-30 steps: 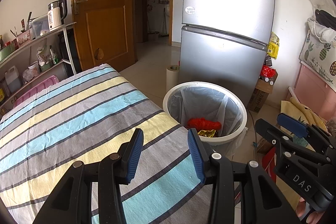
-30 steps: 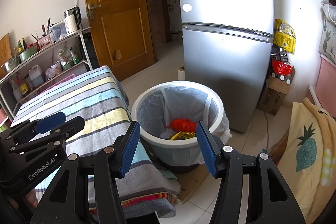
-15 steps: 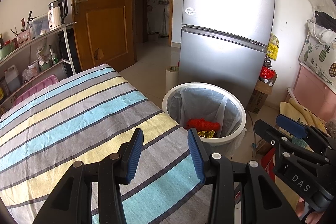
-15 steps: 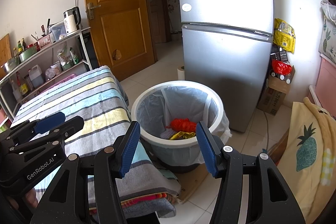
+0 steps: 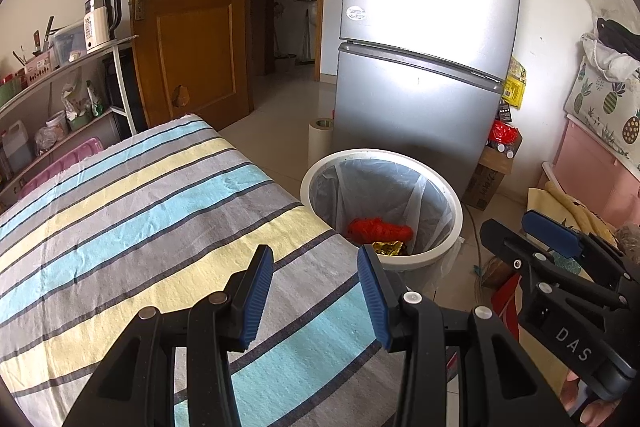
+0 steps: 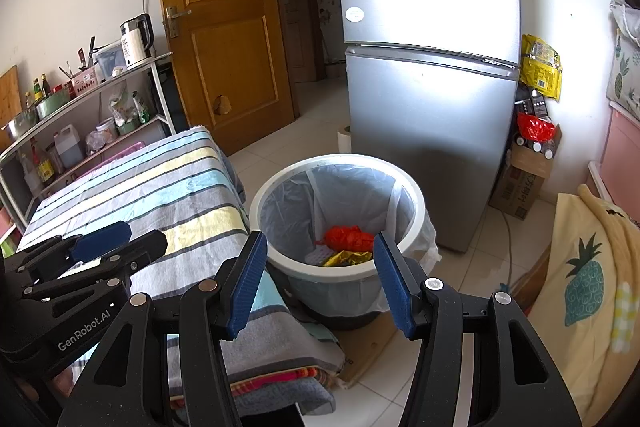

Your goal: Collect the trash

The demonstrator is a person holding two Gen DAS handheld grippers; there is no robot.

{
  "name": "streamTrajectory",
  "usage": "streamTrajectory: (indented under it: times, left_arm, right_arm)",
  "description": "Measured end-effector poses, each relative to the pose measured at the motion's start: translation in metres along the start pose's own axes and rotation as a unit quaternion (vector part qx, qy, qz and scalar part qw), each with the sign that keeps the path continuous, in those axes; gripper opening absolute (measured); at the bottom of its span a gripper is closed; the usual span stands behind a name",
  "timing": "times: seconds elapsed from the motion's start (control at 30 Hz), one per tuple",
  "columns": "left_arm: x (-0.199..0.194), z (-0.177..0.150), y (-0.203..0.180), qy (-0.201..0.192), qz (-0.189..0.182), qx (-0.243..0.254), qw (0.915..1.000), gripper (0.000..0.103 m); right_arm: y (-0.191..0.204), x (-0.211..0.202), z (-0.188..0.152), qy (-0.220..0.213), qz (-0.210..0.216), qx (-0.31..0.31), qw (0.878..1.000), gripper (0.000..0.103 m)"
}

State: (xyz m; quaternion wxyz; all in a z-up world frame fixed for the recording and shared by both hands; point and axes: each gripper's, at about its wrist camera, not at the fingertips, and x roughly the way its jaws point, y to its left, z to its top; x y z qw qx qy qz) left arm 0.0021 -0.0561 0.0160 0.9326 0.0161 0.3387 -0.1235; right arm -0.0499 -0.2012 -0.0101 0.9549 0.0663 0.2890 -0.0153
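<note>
Trash: red bag [image 6: 347, 237] and gold wrapper [image 6: 347, 259] lie in lined bin [image 6: 416, 203] on floor, between striped table [image 5: 132, 219] and fridge [image 6: 432, 75]. Left gripper [image 5: 316, 269] over table edge, fingers wide, empty. Right gripper [image 6: 318, 261] before bin, fingers wide, empty.

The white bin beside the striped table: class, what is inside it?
The white bin holds a clear liner, a red crumpled wrapper and a gold foil wrapper. Its near rim hides the bottom.
</note>
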Motion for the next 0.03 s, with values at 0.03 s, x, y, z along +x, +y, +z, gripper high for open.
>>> streamTrajectory:
  times: [0.03]
  left_arm:
    - [0.0001, 0.0004, 0.0002, 0.000, 0.001, 0.000, 1.0000, 0.044]
  right_arm:
    - [0.0004, 0.0001, -0.0002, 0.000, 0.000, 0.000, 1.000, 0.056]
